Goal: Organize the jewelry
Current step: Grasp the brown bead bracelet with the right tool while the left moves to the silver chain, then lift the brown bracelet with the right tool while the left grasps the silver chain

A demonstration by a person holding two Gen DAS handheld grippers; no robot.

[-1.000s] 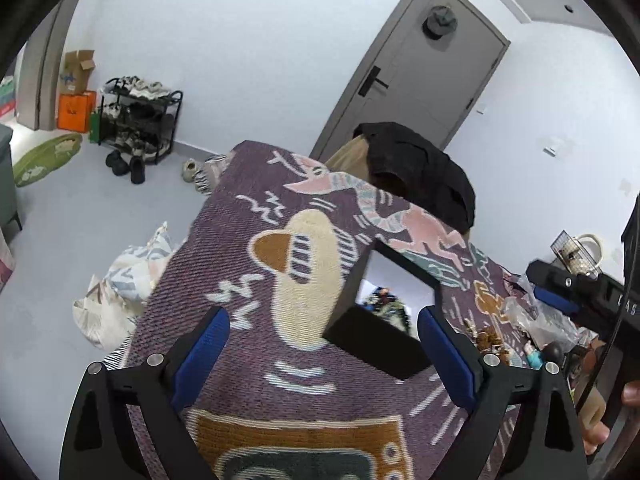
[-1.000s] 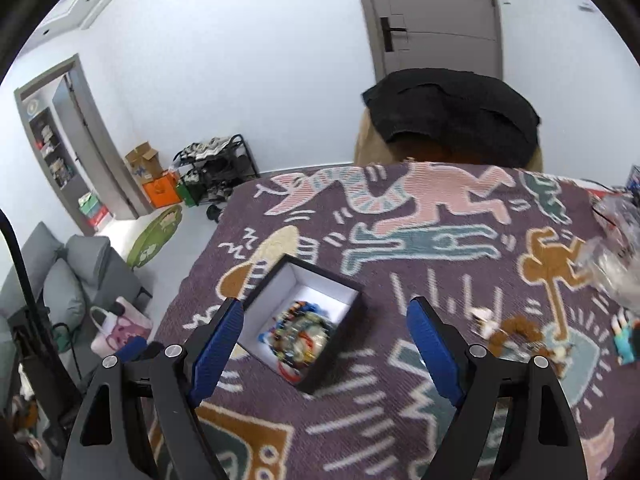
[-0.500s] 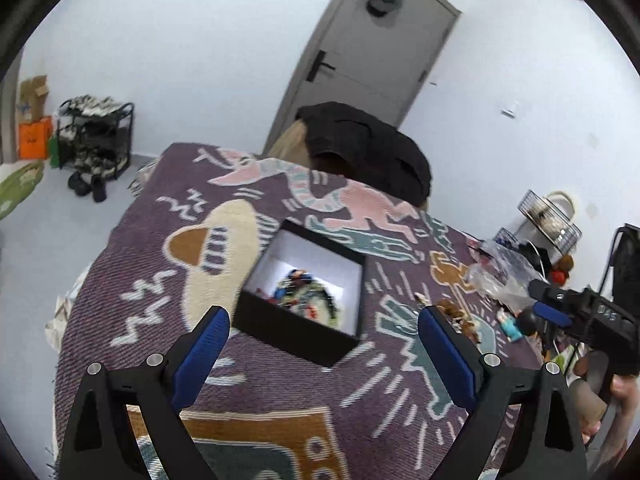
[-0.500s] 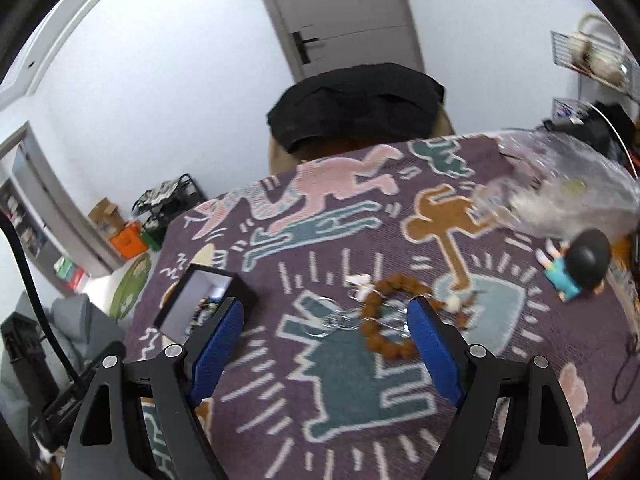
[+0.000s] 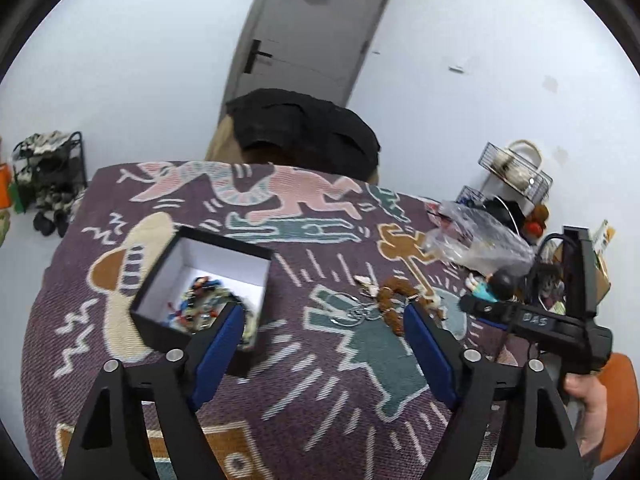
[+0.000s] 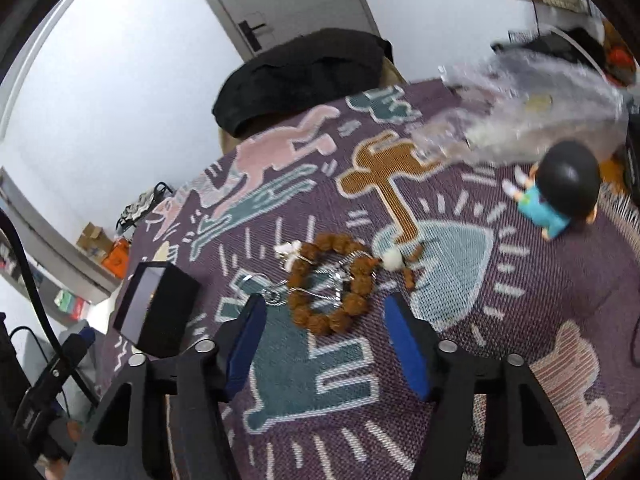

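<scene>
A black box (image 5: 160,312) with a white inside holds colourful jewellery and stands on the patterned cloth, left of my left gripper (image 5: 324,320). That gripper's jaws are closing with nothing between them. A brown bead bracelet (image 6: 328,280) lies on the cloth with a silver chain (image 6: 264,292) and a small white charm (image 6: 288,248) beside it. My right gripper (image 6: 320,316) hovers at the bracelet's near edge. Its jaws are closing, the blue pads either side of the beads without touching them. The left wrist view shows the bracelet (image 5: 390,300) to the right of the box.
A clear plastic bag (image 6: 520,112) and a small doll (image 6: 560,196) in blue lie at the right. Behind the table stands a chair with a black garment (image 5: 304,128), then a grey door. A wire basket (image 5: 516,168) and clutter crowd the far right; a hand (image 5: 592,400) holds the right tool.
Both views have swung right. The right gripper left the box, came down over the bracelet and narrowed. The left gripper now has the box at its left and has also narrowed.
</scene>
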